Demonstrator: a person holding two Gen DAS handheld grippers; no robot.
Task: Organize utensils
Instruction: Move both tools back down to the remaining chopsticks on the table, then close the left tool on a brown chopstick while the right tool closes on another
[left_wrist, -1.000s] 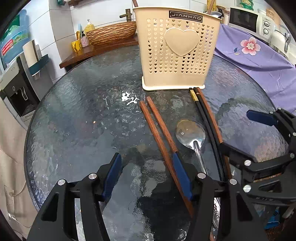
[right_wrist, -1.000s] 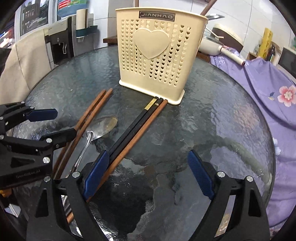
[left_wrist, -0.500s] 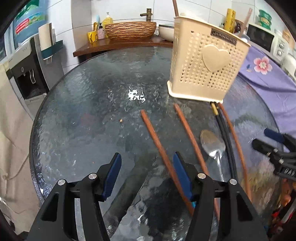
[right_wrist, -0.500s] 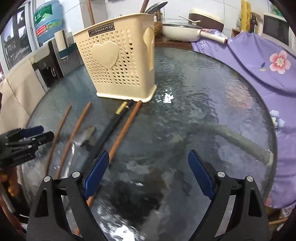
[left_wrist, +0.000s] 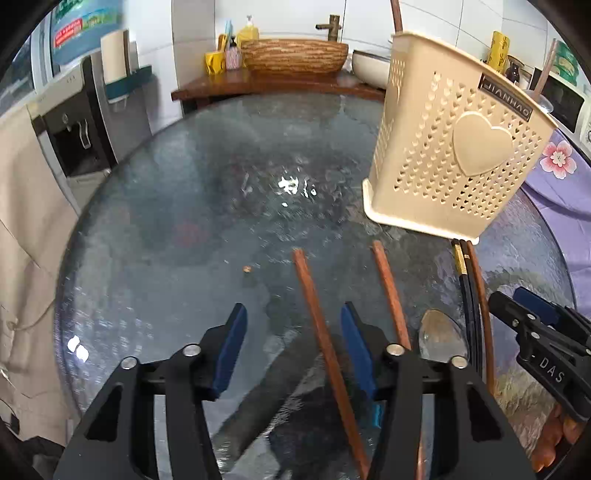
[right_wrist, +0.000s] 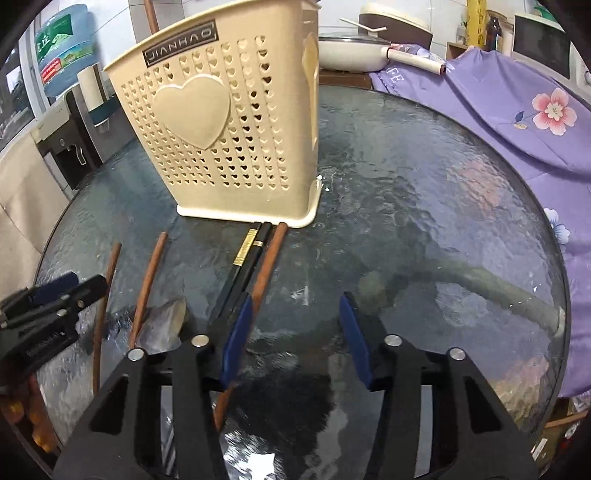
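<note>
A cream perforated utensil basket (left_wrist: 454, 147) (right_wrist: 221, 136) stands on the round glass table (left_wrist: 221, 221). In front of it lie two brown wooden chopsticks (left_wrist: 321, 332) (right_wrist: 149, 280), a metal spoon (left_wrist: 441, 338) (right_wrist: 166, 321), two black chopsticks with gold bands (left_wrist: 465, 295) (right_wrist: 247, 262) and a third brown chopstick (right_wrist: 267, 264). My left gripper (left_wrist: 291, 347) is open and empty, low over the table, with one brown chopstick running between its fingers. My right gripper (right_wrist: 295, 336) is open and empty, just right of the black chopsticks.
A purple flowered cloth (right_wrist: 517, 110) covers the table's right side. A wooden counter with a woven basin (left_wrist: 295, 55) and a white pot (right_wrist: 354, 51) stands behind. A water dispenser (left_wrist: 74, 122) is at the left. Beige fabric (left_wrist: 22, 240) hangs by the left table edge.
Both grippers have swung apart and lowered: the left view turned left, the right view turned right. The two brown chopsticks now lie spread apart instead of side by side.
</note>
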